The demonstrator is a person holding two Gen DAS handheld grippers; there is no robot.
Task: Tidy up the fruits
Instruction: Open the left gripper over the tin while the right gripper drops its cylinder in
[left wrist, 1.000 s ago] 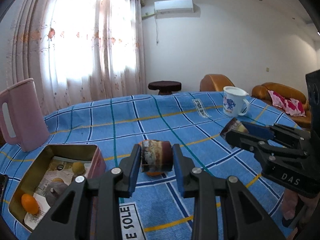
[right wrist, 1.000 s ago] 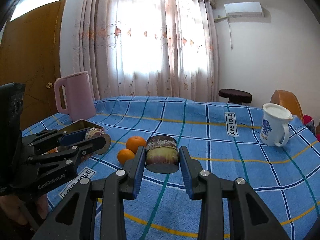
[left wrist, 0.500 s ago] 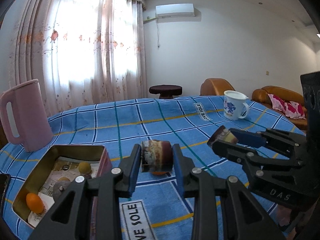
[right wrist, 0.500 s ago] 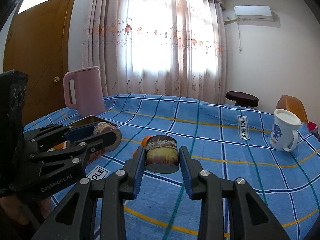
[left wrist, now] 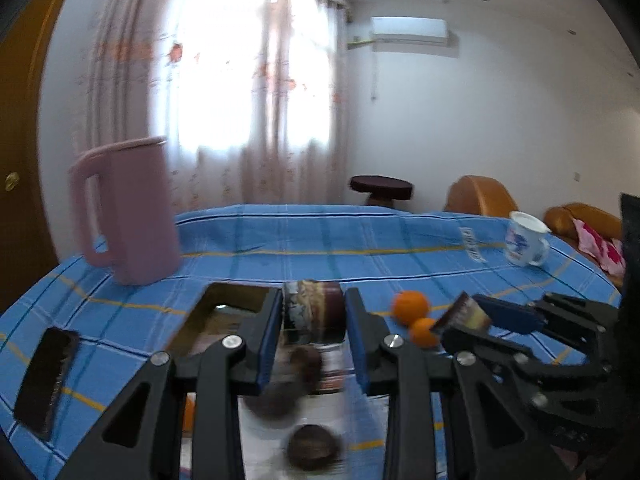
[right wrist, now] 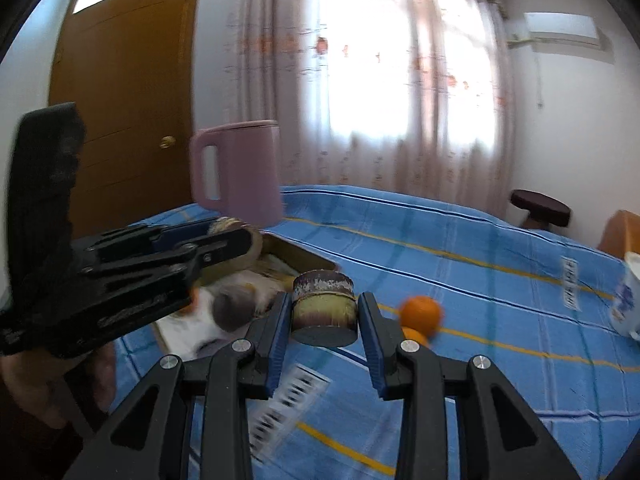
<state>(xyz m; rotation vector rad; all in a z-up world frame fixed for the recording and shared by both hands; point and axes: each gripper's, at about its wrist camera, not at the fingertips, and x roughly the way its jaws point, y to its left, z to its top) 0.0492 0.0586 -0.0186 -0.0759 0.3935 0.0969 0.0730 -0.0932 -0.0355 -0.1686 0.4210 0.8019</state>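
My left gripper (left wrist: pixel 313 314) is shut on a short brown cylinder (left wrist: pixel 314 310) and hangs over the open gold tin box (left wrist: pixel 224 300), which holds blurred dark fruits (left wrist: pixel 312 446). My right gripper (right wrist: pixel 323 312) is shut on a rusty round tin (right wrist: pixel 323 306), held above the blue cloth just right of the box (right wrist: pixel 292 254). Two oranges (left wrist: pixel 410 306) lie on the cloth between the grippers; they also show in the right wrist view (right wrist: pixel 420 312).
A pink jug (left wrist: pixel 128 212) stands behind the box. A white mug (left wrist: pixel 524 240) stands far right. A dark phone (left wrist: pixel 46 380) lies at the left edge of the blue checked tablecloth (left wrist: pixel 320 240). Sofas and a stool stand beyond.
Both grippers have swung left, still shut on their cylinders. The left one now hangs over the tin box; the oranges now lie to its right.
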